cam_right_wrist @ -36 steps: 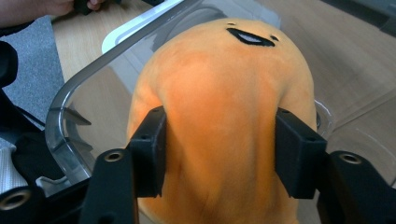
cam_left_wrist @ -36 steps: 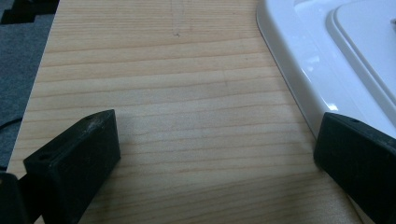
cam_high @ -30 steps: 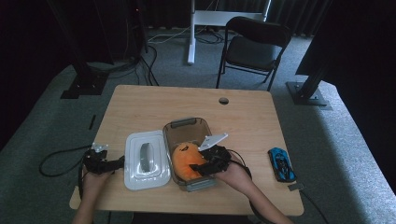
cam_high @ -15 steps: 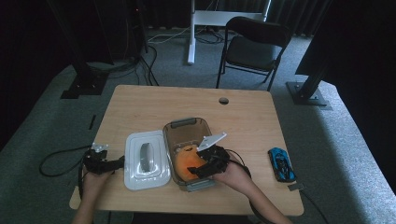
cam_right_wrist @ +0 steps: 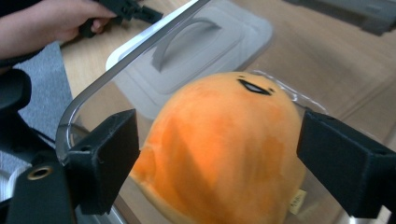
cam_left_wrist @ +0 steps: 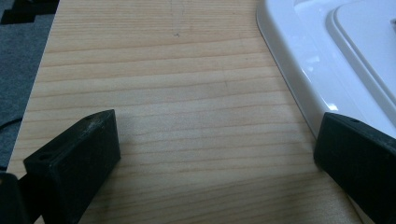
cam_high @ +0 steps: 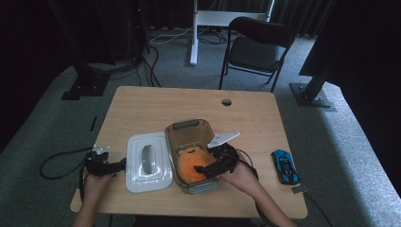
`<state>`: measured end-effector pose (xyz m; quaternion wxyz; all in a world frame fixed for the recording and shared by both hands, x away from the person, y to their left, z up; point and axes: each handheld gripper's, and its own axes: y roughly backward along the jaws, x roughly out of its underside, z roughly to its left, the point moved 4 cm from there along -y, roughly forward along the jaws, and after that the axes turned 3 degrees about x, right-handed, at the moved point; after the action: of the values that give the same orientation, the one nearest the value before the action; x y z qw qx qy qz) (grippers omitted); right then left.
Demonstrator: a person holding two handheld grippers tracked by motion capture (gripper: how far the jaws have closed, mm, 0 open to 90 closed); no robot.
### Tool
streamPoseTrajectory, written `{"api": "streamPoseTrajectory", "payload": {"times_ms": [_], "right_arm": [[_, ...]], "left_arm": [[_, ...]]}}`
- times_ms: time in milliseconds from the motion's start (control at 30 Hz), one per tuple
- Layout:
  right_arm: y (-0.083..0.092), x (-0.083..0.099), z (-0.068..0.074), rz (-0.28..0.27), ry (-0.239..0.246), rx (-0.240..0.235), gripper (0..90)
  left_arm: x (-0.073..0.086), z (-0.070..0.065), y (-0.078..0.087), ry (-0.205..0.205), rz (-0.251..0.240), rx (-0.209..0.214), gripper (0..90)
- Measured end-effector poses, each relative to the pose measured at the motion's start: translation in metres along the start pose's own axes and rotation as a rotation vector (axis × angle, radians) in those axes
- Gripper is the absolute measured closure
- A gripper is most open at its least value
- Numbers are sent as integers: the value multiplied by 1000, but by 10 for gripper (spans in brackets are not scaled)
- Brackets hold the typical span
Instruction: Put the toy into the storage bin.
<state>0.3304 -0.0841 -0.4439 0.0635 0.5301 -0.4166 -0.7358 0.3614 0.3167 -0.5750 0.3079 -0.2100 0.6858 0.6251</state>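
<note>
In the left gripper view, the white lid (cam_left_wrist: 322,56) runs off the right and top edges. In the right gripper view, the orange plush toy (cam_right_wrist: 219,154) is cut off at the bottom edge, and its small tag (cam_right_wrist: 295,201) is too blurred to read.

This looks like a lab or recording studio, not a home. Dark curtains (cam_high: 293,14) close off the back at twelve o'clock, and grey carpet (cam_high: 42,118) covers the floor. Black rig stands (cam_high: 78,71) on heavy base plates stand at ten and two o'clock of the plain wooden table (cam_high: 189,104), with cables (cam_high: 142,61) trailing between them. A black folding chair (cam_high: 257,49) and a white desk leg (cam_high: 194,33) wait behind.
</note>
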Motion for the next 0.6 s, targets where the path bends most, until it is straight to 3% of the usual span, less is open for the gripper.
{"api": "streamPoseTrajectory", "payload": {"times_ms": [600], "right_arm": [[31,2,-24,-94,-57,105,108]], "left_arm": [[0,0,0,0,0,0,7]]}}
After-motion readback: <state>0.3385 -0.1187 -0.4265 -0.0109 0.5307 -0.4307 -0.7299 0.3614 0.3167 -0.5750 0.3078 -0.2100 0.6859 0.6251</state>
